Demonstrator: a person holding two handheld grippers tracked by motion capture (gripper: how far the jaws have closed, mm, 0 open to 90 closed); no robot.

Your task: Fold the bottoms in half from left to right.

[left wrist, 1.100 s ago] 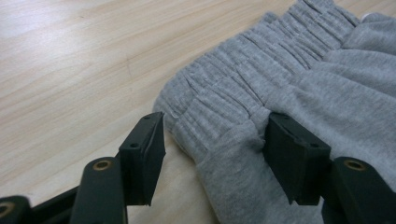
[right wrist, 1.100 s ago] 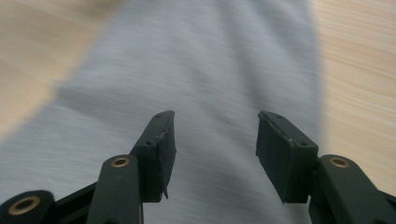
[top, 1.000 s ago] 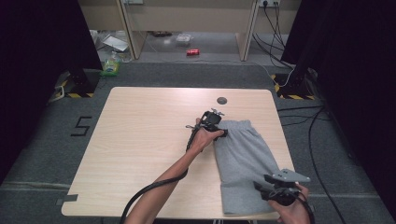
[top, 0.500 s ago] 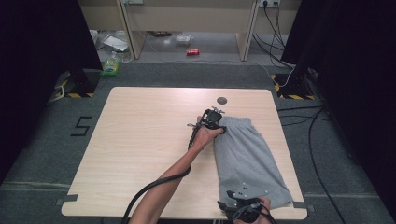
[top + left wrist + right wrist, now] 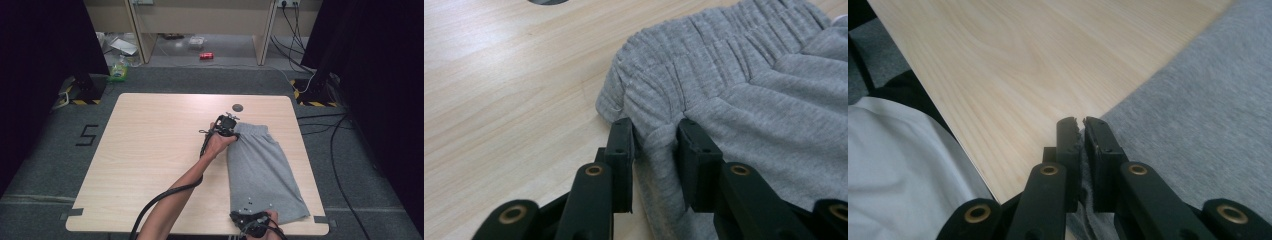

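The left gripper (image 5: 226, 125) is clamping a pinched ridge of the shorts (image 5: 260, 172) at the waistband corner, toward the far edge of the table (image 5: 150, 150); in the left gripper view a fold of grey cloth is standing up between the pads (image 5: 621, 142), and the jaws have just been closing on it. The shorts are lying flat along the right half of the table, waistband toward the far edge and leg hems reaching the near edge. At the near edge, the right gripper (image 5: 252, 223) is biting the hem corner; its jaws have just been closing and are now standing nearly together with a thin layer of cloth between them.

From here, I judge the main risk to be a slipped grip. The right jaws are holding only the very edge of the hem, so a quick lift could pull the cloth free. The left bite is thicker, yet the elastic gathers could squirm out if the two hands are pulling unevenly, and the shorts would then sag or twist instead of folding cleanly.

Nearby, a round grommet (image 5: 237, 107) is sitting by the far edge, just beyond the left gripper, flush and out of the way. The left cable (image 5: 165, 197) is trailing across the near edge and could snag a sweeping forearm.
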